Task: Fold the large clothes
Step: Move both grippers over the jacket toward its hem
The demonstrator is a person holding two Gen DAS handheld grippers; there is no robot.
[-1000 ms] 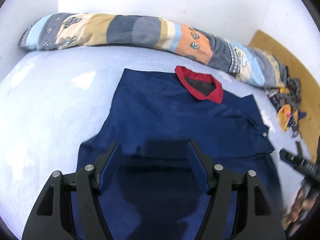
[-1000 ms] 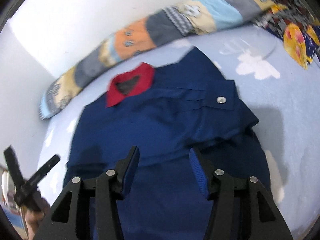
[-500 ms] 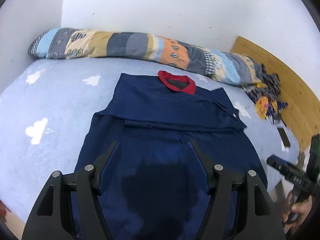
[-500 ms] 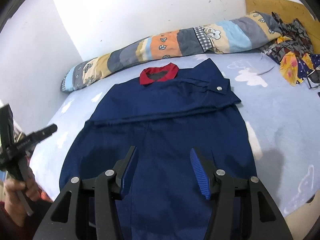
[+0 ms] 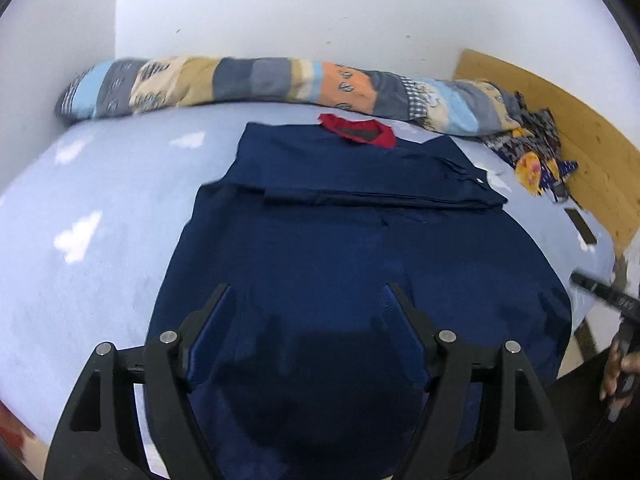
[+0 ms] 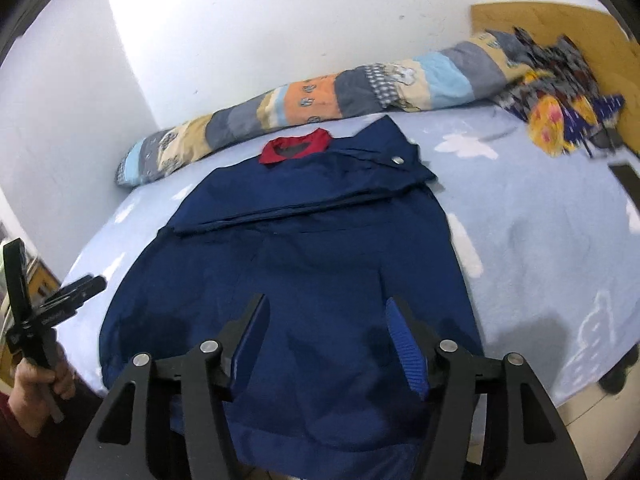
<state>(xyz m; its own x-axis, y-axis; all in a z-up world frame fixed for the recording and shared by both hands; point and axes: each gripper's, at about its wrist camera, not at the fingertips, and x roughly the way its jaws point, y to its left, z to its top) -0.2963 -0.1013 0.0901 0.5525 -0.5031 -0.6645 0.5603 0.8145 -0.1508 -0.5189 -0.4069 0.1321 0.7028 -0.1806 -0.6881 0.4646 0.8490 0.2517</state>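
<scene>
- While both jaws are opening with nothing between them, the left hand-held gripper [image 5: 306,300] and the right hand-held gripper [image 6: 326,314] hang over the near end of the garment, apart from the cloth.
- Beyond them, a patchwork rolled quilt [image 6: 304,112] lies along the white wall [image 6: 280,20] at the bed's [image 6: 540,216] far edge.
- Far right of them, a heap of patterned clothes [image 6: 560,120] sits by a wooden board [image 5: 580,120].
- The navy garment [image 6: 320,248] lies flat on the bed just ahead, its red collar [image 6: 296,150] farthest away, sleeves folded across the chest, a metal snap [image 6: 397,159] showing.
</scene>
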